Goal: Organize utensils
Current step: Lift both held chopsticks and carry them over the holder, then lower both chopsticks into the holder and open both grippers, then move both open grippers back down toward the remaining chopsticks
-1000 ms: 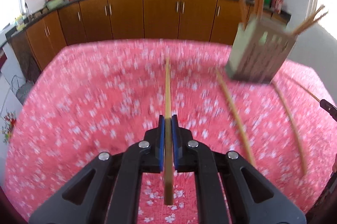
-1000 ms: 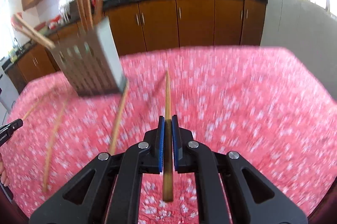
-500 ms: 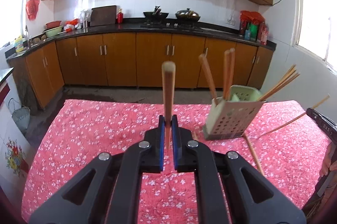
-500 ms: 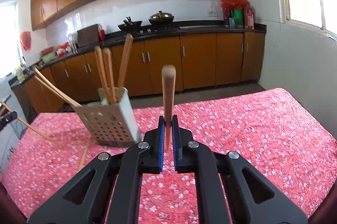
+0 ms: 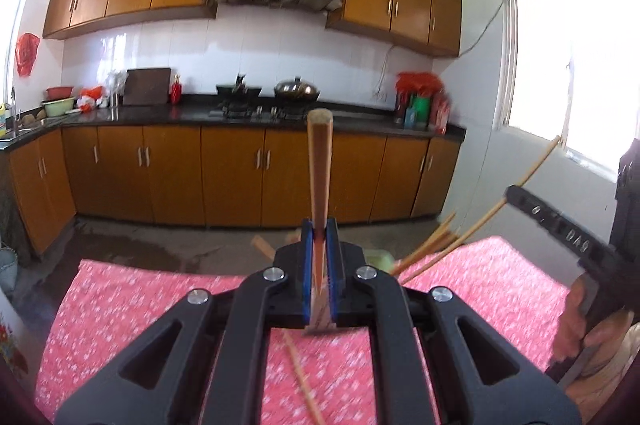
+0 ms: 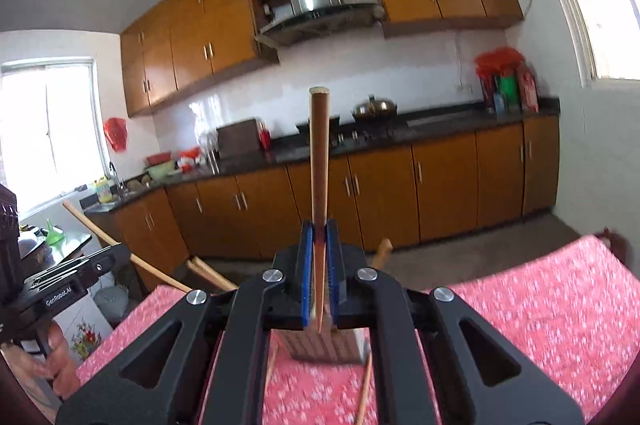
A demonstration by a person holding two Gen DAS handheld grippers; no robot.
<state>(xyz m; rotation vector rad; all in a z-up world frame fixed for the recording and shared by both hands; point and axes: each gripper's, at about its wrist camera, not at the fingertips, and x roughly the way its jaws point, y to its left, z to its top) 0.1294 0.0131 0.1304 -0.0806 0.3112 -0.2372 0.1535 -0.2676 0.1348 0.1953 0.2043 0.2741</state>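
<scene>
Kitchen cabinets behind red floral surface. Both jaws clamping upright chopsticks. Advising: lowering points-first into holder, keeping sticks vertical, releasing only once seated.

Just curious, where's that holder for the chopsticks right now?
In the right wrist view, the holder stands on the red cloth, mostly hidden behind the right hand-held gripper.

I see a table under a red floral tablecloth. On it stands a perforated utensil holder, and loose chopsticks lie on the cloth: one near me, another beside the holder.
</scene>
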